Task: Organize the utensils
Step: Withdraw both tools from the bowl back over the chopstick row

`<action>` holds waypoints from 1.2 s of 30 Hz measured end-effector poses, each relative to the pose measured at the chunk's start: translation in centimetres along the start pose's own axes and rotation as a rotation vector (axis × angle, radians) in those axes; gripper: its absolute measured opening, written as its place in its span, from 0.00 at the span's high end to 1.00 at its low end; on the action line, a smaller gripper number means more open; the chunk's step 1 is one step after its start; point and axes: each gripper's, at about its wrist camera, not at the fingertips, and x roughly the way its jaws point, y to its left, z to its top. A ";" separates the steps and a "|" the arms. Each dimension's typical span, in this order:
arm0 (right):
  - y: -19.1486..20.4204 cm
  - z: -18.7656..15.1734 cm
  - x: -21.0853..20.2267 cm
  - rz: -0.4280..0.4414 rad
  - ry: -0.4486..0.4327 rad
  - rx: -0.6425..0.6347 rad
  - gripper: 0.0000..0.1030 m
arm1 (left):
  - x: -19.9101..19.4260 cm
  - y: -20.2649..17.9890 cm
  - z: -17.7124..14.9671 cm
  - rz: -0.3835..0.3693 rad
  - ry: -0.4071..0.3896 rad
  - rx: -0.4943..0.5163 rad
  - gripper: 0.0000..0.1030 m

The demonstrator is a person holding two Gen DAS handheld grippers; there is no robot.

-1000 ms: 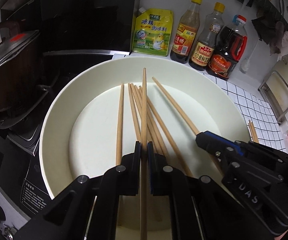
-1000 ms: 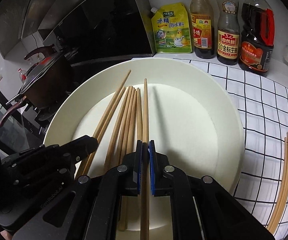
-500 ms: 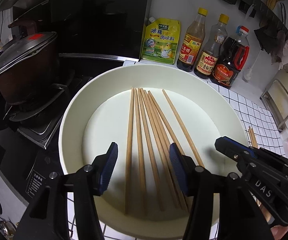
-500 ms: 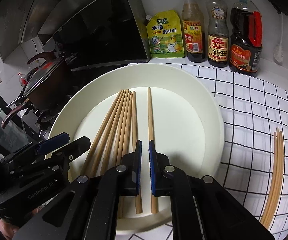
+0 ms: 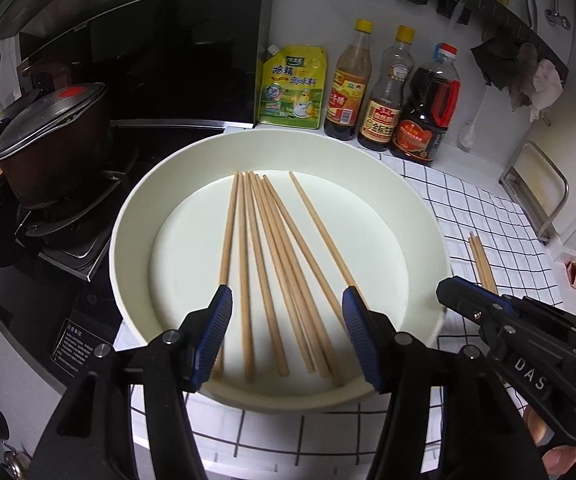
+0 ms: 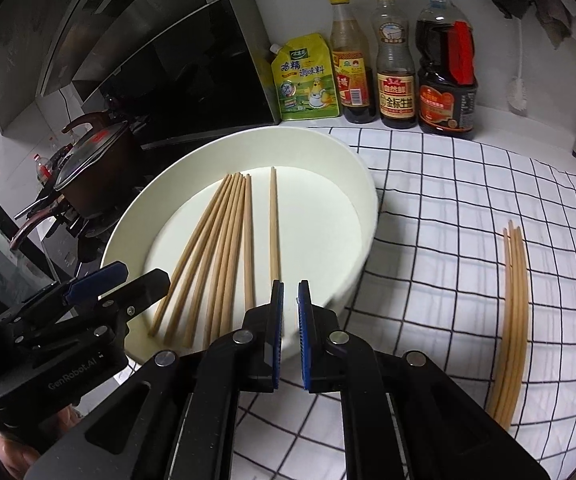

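Left wrist view looks down on a round white dish [image 5: 136,216] resting on a white cloth with a black grid [image 5: 488,216]. Seven wooden chopsticks [image 5: 266,256] lie flat on the dish floor, bunched at their far ends and fanning out toward the near rim, with one lying a little apart to the right. The left gripper [image 5: 286,334] hangs above the near rim, its jaws spread apart with nothing between them; they have just been opening. To the right, the right gripper [image 5: 444,286] shows with its dark tip over the dish's right edge.

From the right wrist view, the right gripper [image 6: 290,330] has its blue pads drawn together to a thin slit, clamping nothing, above the near right rim of the dish [image 6: 362,184]. A second bundle of chopsticks [image 6: 514,312] lies on the cloth well to the right of the dish. At the far wall stand a yellow seasoning pouch [image 6: 306,78] and three sauce bottles [image 6: 396,64]. A lidded dark pot [image 5: 44,148] sits on the stove at the left.
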 end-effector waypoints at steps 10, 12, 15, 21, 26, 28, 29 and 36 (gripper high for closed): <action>-4.0 -2.5 -3.6 -0.050 -0.022 0.028 0.89 | -1.2 -4.5 -1.6 -0.052 -0.007 0.053 0.38; -5.0 -3.0 -4.4 -0.065 -0.028 0.036 0.87 | -1.2 -5.4 -1.8 -0.063 -0.007 0.056 0.36; -6.7 -3.7 -5.4 -0.088 -0.037 0.053 0.84 | -1.0 -6.8 -2.4 -0.091 0.004 0.054 0.34; -10.1 -5.1 -7.0 -0.148 -0.046 0.061 0.78 | -0.4 -10.0 -3.7 -0.119 0.017 0.090 0.27; -12.8 -6.2 -7.6 -0.187 -0.052 0.095 0.77 | -0.4 -12.3 -4.5 -0.156 0.015 0.116 0.27; -13.7 -6.4 -7.5 -0.195 -0.052 0.103 0.76 | -0.5 -13.1 -4.7 -0.160 0.004 0.133 0.27; -14.1 -6.5 -7.3 -0.203 -0.049 0.103 0.76 | -0.5 -13.4 -4.7 -0.162 0.001 0.138 0.26; -15.6 -6.4 -5.2 -0.239 -0.031 0.093 0.76 | 0.3 -15.8 -5.4 -0.176 0.019 0.175 0.26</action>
